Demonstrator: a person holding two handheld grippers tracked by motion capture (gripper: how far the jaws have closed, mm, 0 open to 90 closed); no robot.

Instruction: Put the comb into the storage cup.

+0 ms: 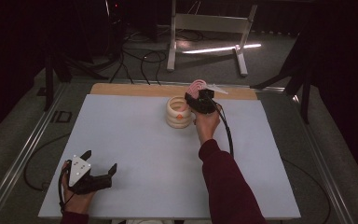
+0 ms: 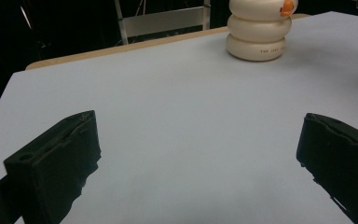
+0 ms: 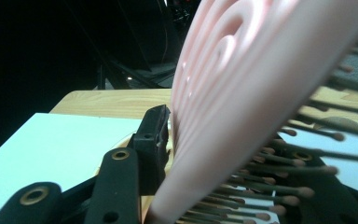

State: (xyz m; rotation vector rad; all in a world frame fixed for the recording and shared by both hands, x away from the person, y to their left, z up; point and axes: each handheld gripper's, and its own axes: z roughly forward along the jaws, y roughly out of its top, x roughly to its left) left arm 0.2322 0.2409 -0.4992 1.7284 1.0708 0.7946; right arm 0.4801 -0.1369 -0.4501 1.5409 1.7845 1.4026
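Note:
A pink hairbrush (image 1: 196, 87) stands upright at the back of the table, just right of a cream ringed holder (image 1: 179, 113) that has an orange mark on its front. My right gripper (image 1: 200, 100) is shut on the brush. In the right gripper view the left jaw lies against the smooth back of the hairbrush (image 3: 242, 93) and the bristles face the other jaw. My left gripper (image 1: 100, 162) rests at the near left of the table, open with nothing between its fingers. The left gripper view shows the left gripper (image 2: 200, 140) over bare mat, with the holder (image 2: 257, 32) far ahead.
A pale mat (image 1: 144, 154) covers the table, and a strip of wooden edge (image 1: 135, 89) shows at the back. Behind the table, a white frame stand (image 1: 205, 28) and dark cables (image 1: 140, 56) lie on the floor. A metal rail (image 1: 23, 154) runs along the left side.

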